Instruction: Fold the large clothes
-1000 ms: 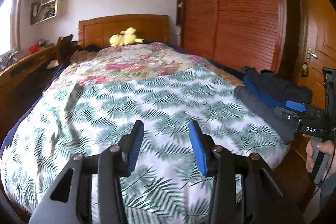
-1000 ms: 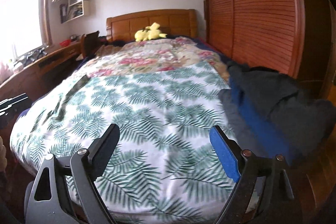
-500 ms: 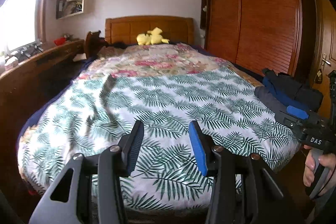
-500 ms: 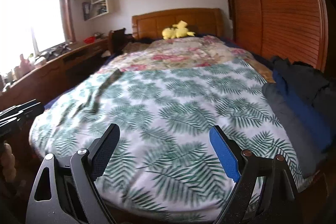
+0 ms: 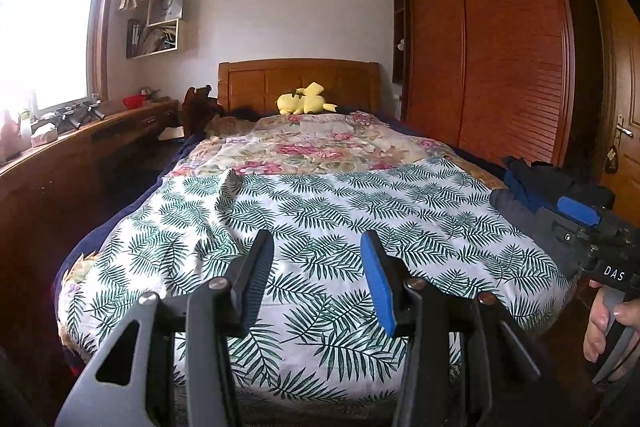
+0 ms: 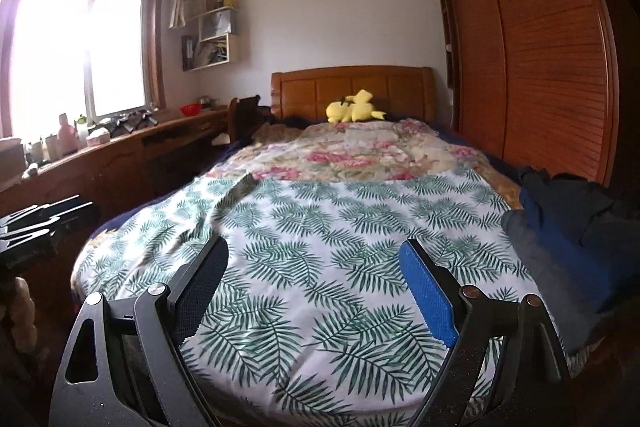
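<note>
Both hand-held grippers, left point(image 5: 316, 267) and right point(image 6: 314, 279), hang open and empty over the bed's near end, while the dark clothes point(image 6: 568, 227) lie far right, nearer the right one.

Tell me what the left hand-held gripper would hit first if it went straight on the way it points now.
Probably the palm-leaf sheet on the bed. The left hand-held gripper is open, empty and angled slightly downward over the foot of the bed, with nothing between its fingers and the sheet. Depth is hard to judge.
</note>
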{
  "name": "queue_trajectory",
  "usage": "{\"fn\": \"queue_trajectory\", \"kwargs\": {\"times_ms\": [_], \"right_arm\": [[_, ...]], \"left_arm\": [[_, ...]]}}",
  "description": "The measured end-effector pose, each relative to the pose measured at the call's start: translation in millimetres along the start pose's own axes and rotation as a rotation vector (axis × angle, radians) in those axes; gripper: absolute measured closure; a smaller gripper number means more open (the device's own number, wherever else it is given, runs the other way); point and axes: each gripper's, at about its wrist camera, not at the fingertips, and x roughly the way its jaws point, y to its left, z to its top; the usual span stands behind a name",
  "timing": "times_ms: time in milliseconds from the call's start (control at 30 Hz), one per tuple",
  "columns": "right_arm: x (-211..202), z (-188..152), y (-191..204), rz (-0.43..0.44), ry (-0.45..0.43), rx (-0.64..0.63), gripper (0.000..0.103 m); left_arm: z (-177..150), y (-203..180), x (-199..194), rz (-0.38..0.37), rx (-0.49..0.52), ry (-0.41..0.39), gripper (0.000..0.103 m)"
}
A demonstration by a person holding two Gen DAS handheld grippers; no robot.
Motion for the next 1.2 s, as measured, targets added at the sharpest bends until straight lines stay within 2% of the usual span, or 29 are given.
{"fn": "queue_trajectory", "kwargs": {"times_ms": [1200], "right_arm": [[-1.8,-1.1,-1.6,0.008,-0.013,0.011,0.014]], "left_arm": [[-1.2,-10.1,-7.8,0.002,0.009,-0.019,0.057]]}}
